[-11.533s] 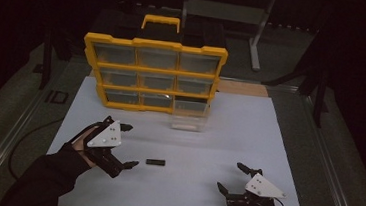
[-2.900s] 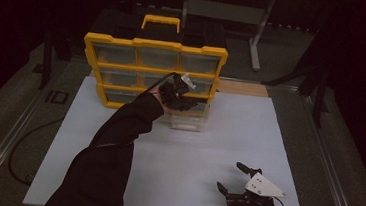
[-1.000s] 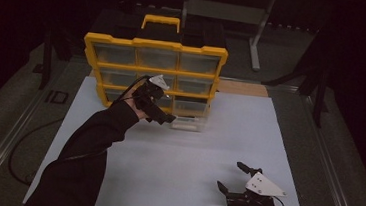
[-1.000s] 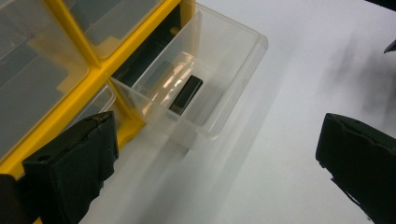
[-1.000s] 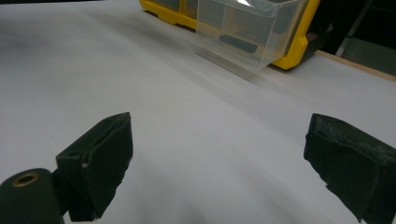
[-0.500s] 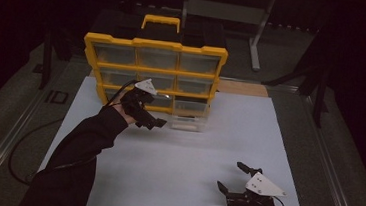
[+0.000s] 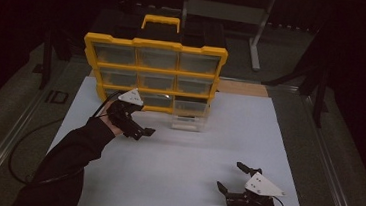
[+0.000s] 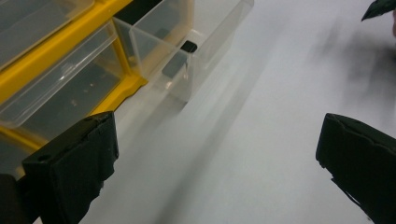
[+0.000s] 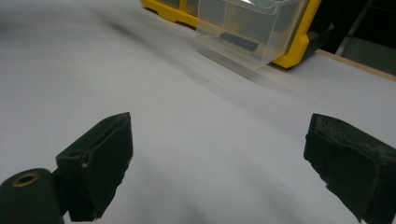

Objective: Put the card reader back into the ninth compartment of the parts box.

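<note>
We see the white table (image 7: pixel 181 158) bearing a yellow drawer organizer (image 7: pixel 153 73) at its far edge, three rows of clear drawers under a yellow carry handle. The bottom right drawer (image 7: pixel 190 116) is pulled well out onto the table, and a small black block (image 8: pixel 188 45) lies inside it, near its back; in the right gripper view the same block (image 9: pixel 239 41) shows through the drawer's clear front wall.

Our left gripper (image 7: pixel 141 129) hangs above the table just in front of the organizer's bottom row, to the left of the open drawer, jaws spread wide and empty. Our right gripper (image 7: pixel 234 180) rests low at the near right corner of the table, well apart from the drawer, jaws likewise released, with nothing between them.
</note>
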